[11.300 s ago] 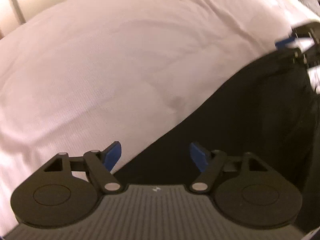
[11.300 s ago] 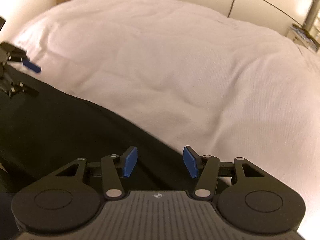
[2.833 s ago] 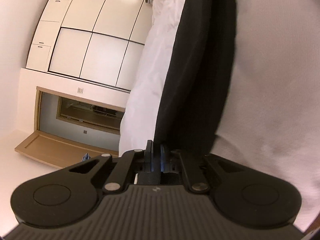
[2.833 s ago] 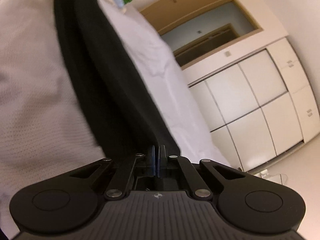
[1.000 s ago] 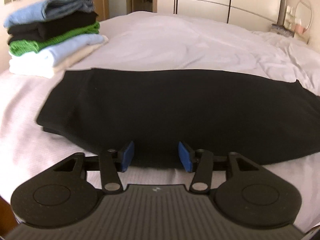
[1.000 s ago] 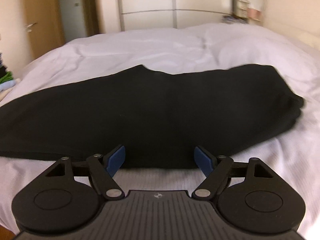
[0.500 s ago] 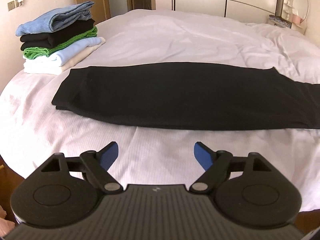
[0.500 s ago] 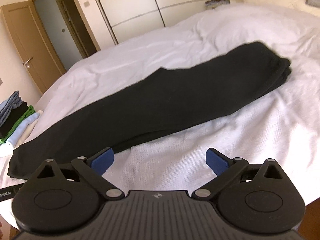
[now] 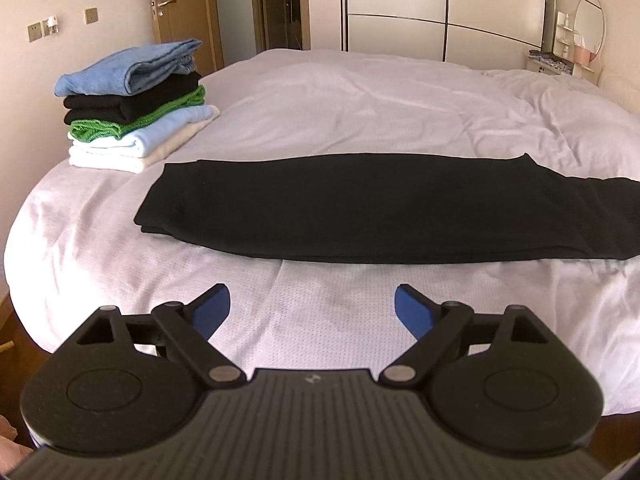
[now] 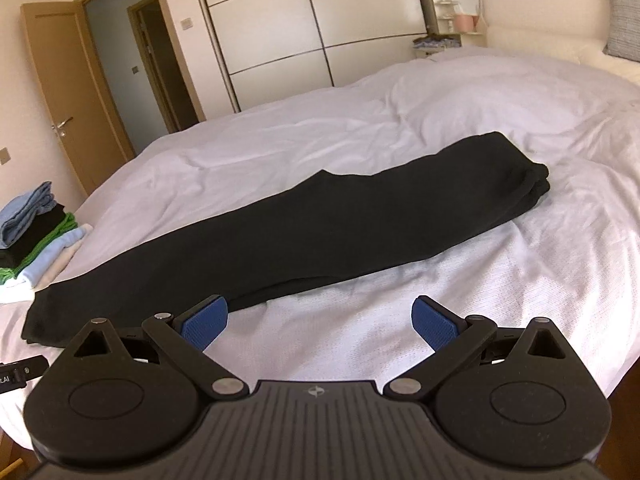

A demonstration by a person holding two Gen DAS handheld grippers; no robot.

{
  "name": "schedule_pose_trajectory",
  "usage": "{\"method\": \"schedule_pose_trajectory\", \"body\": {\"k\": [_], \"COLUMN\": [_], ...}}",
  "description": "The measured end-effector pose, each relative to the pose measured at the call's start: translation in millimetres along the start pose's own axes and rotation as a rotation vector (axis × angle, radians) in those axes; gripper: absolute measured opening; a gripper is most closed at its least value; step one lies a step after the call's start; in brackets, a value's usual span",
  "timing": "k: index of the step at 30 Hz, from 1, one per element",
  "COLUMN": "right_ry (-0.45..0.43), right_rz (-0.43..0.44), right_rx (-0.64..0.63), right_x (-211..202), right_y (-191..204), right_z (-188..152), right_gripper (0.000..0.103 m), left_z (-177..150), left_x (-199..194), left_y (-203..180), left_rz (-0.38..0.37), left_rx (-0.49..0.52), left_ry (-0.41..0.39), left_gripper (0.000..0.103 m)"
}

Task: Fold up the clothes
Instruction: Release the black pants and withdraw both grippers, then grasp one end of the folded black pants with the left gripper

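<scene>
A black garment point(image 9: 380, 208) lies folded into a long narrow strip across the white bed point(image 9: 360, 100); it also shows in the right wrist view point(image 10: 320, 224). My left gripper point(image 9: 312, 312) is open and empty, held back above the bed's near edge, short of the strip. My right gripper point(image 10: 320, 320) is open and empty, also short of the strip, its left finger close to the strip's near hem. A stack of folded clothes point(image 9: 132, 100) sits at the bed's left corner and also shows in the right wrist view point(image 10: 36, 232).
Wardrobe doors point(image 9: 440, 8) and a wooden door point(image 10: 68, 92) stand behind the bed. A nightstand with a round mirror point(image 9: 588, 36) is at the far right. A grey pillow point(image 10: 624, 16) lies at the head end. The bed's near edge drops off below both grippers.
Both grippers have pulled back from the black strip and opened wider. The garment now lies flat and free, farther from the fingers than a second ago.
</scene>
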State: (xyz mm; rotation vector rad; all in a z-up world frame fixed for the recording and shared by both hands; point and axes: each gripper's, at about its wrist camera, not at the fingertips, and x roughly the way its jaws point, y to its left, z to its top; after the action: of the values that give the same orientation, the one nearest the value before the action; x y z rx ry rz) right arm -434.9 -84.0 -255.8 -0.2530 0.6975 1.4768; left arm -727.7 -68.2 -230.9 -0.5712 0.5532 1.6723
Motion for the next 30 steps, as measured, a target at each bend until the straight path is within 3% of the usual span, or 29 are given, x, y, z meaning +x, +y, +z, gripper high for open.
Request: {"method": "schedule_pose_trajectory", "body": {"k": [18,23,26,30], "right_ry": [-0.007,0.018,0.033,0.098], "right_rz": [0.026,0.014,0.006,-0.003], "right_rx": [-0.008,0.013,0.026,0.033], "right_x": [-24.5,-20.2,-17.7,13.0], "right_y": [6.9,0.8,-2.8,-8.1], "right_z": [-2.2,-2.0,-2.0,5.8], "right_gripper": [0.103,0.103,0.103,0.103], "left_z": [0.4,4.2,5.0,8.2], "left_x": [-28.4,-12.9,10.3,45.9], "left_y": [4.8,1.5,8.9,24.2], "left_rz": [0.045,-0.012,-0.075,-0.078], "left_rx": [0.016,0.012,-0.047,-0.122], "left_ry": [-0.041,-0.019,0.032,0.098], "left_gripper": [0.090,0.090,0.088,0.080]}}
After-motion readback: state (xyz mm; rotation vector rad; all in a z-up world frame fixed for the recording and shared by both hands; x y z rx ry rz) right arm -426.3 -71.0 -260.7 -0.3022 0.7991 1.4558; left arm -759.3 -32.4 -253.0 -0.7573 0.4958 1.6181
